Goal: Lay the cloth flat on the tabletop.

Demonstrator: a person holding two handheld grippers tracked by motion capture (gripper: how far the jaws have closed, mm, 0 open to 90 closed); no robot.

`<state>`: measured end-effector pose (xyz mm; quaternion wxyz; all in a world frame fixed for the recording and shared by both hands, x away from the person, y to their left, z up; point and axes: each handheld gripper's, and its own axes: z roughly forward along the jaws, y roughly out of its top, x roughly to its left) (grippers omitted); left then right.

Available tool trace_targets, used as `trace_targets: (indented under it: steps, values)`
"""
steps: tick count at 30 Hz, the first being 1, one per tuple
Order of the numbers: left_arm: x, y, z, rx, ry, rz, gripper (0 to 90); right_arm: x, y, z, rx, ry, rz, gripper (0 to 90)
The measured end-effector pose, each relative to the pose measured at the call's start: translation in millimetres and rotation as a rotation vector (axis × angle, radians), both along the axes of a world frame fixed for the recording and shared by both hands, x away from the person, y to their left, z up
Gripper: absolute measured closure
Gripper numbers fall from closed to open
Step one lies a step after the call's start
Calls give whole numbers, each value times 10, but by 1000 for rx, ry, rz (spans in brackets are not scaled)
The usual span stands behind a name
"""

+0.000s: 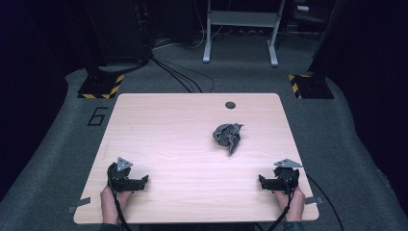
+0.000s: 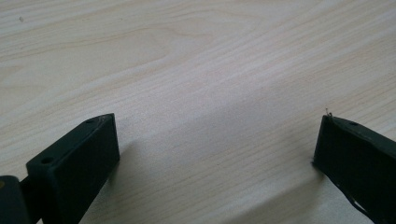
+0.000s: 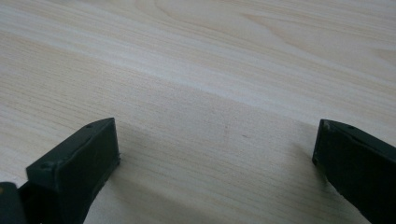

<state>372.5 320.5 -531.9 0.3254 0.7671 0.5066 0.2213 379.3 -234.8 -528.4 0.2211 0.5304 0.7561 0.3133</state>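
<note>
A crumpled grey cloth (image 1: 228, 136) lies on the light wooden table (image 1: 163, 139), right of centre. My left gripper (image 1: 143, 182) rests near the front left edge, held by a hand, and points toward the table's middle. My right gripper (image 1: 262, 182) rests near the front right edge and points left. In the left gripper view the left gripper (image 2: 217, 140) stands open, its black jaws wide apart over bare wood. The right gripper (image 3: 217, 142) is open in the same way, with nothing between its jaws. Both grippers are well away from the cloth.
A small dark round hole (image 1: 230, 105) sits near the table's far edge. Grey carpet surrounds the table, with black cables (image 1: 178, 74), a white stand's legs (image 1: 240, 33) behind, and yellow-black striped bases (image 1: 100, 86) at the far corners.
</note>
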Motion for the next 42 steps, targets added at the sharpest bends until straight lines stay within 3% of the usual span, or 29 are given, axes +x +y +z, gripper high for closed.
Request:
trace_targets:
  steps: [10, 12, 17, 26, 34, 42]
  values:
    - [2, -5, 0, -1, -1, 2, 1, 30, -5, 20, -5, 15, 13, 0]
    - [3, -8, 0, -1, 0, 3, 1, 38, -30, 39, 34, 22, 23, 0]
    - [3, -6, 3, 0, 3, 0, 1, 44, -31, 102, 36, 9, 32, 0]
    - [3, -7, 2, -1, 2, 0, 2, 138, 89, 253, 61, 2, 74, 0]
    - [3, -7, 2, -1, 2, 0, 2, 299, 275, 446, 83, -11, 144, 0]
    - [2, -2, 4, 5, 4, -5, 2, 493, 469, 546, 93, -16, 199, 0]
